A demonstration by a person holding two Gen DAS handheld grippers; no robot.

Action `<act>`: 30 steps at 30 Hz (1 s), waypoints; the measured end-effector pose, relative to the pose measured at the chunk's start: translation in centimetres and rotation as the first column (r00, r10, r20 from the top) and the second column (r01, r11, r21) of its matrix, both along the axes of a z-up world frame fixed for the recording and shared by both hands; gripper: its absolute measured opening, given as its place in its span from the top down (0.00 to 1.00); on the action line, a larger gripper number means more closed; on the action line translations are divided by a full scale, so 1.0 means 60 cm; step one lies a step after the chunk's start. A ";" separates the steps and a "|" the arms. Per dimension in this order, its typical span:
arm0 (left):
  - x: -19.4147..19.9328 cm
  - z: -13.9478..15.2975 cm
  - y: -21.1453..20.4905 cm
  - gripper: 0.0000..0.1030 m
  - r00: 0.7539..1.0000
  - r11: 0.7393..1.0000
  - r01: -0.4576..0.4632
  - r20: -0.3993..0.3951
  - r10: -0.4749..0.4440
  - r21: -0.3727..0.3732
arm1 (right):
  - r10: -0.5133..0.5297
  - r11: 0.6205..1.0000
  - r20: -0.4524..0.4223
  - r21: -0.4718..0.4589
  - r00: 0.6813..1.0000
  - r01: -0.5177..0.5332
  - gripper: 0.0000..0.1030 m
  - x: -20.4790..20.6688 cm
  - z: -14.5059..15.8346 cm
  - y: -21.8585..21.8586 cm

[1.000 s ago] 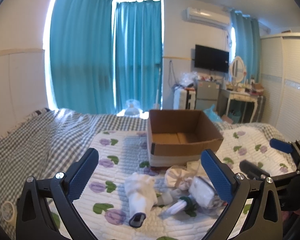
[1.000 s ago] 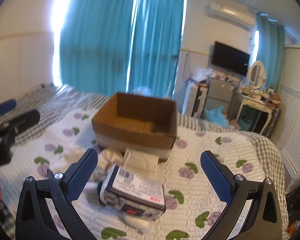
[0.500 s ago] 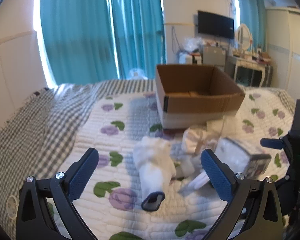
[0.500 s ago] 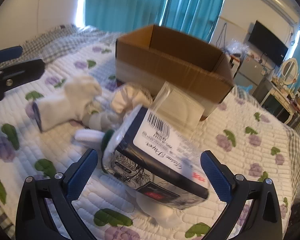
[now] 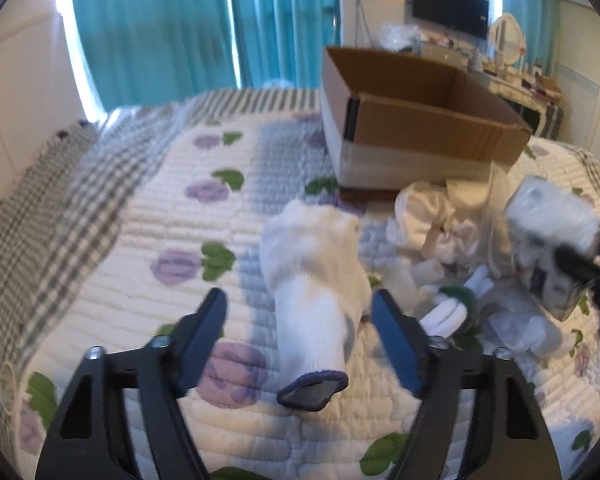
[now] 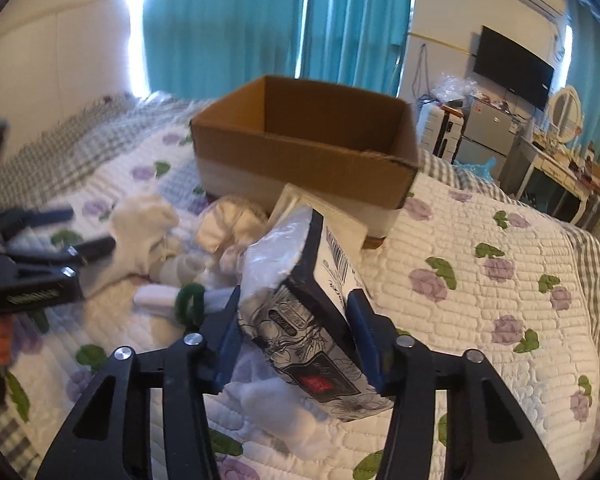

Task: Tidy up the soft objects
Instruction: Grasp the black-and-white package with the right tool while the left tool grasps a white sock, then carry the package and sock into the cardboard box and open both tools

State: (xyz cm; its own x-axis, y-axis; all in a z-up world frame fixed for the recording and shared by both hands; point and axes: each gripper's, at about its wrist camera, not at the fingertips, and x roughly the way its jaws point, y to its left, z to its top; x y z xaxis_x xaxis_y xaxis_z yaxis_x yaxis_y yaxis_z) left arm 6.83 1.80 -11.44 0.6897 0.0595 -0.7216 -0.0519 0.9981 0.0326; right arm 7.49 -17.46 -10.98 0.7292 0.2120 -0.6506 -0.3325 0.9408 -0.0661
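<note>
So the right gripper (image 6: 296,328) has its blue pads squeezed on a plastic-wrapped tissue pack (image 6: 312,320), lower middle of the right wrist view, tilted with the barcode side facing up and right. The left gripper (image 5: 300,332) sits at the bottom centre of its own view, pads apart on either side of a white sock (image 5: 312,280) with a dark cuff, not touching it as far as I can see.

Cluttered spot, honestly. Right behind the pack there's a crumpled white cloth bundle (image 6: 232,220), a clear plastic sleeve (image 6: 320,212) leaning against the cardboard box (image 6: 300,160), and a green-and-white rolled thing (image 6: 180,300) just left of the right gripper's left pad. The box stands open-topped in the upper middle of the frame on the floral quilt (image 6: 480,300). Teal curtains (image 6: 260,20) across the back, a TV (image 6: 512,68) upper right. Left view is blurry at the edges.
</note>
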 end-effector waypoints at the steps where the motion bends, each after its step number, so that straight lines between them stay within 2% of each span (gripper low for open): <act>1: 0.004 -0.004 0.001 0.50 1.000 1.000 -0.003 -0.013 0.003 -0.006 | -0.005 1.000 0.003 0.017 1.000 0.005 0.54 -0.002 0.005 -0.007; 3: 0.009 -0.016 0.001 0.71 0.999 1.000 -0.014 -0.044 0.014 0.002 | -0.013 0.999 0.010 0.045 1.000 0.012 0.56 -0.004 0.014 -0.018; 6: 0.010 -0.021 -0.002 0.84 0.998 0.999 0.012 -0.061 -0.015 -0.047 | -0.024 0.998 0.020 0.065 1.000 0.023 0.57 -0.011 0.027 -0.030; 9: 0.002 -0.017 -0.008 0.90 0.999 1.000 0.006 -0.054 -0.008 -0.030 | -0.033 0.996 0.028 0.084 0.999 0.030 0.57 -0.019 0.044 -0.041; 12: -0.007 0.000 -0.013 0.93 0.999 1.000 0.008 -0.044 -0.009 -0.028 | -0.039 0.995 0.051 0.094 0.998 0.034 0.57 -0.030 0.063 -0.053; 19: -0.034 0.095 -0.027 0.93 0.995 0.998 0.054 0.078 -0.055 0.014 | -0.033 0.989 0.116 0.146 0.993 0.016 0.58 -0.040 0.135 -0.062; 24: -0.028 0.182 -0.040 0.93 0.977 0.997 0.077 0.196 -0.081 0.032 | -0.001 0.981 0.173 0.191 0.985 -0.033 0.58 -0.030 0.198 -0.058; 30: 0.023 0.245 -0.066 0.93 0.951 0.993 0.107 0.286 -0.117 0.050 | 0.003 0.966 0.215 0.251 0.977 -0.058 0.58 0.031 0.258 -0.052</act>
State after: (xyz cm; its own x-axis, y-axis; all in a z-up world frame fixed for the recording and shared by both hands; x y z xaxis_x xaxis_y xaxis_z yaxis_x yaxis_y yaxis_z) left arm 8.22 -2.16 3.25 0.8716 -0.0094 -0.4901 0.0479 0.9967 0.0661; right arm 9.36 -20.58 4.49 0.8345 0.3744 -0.4042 -0.3656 0.9251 0.1023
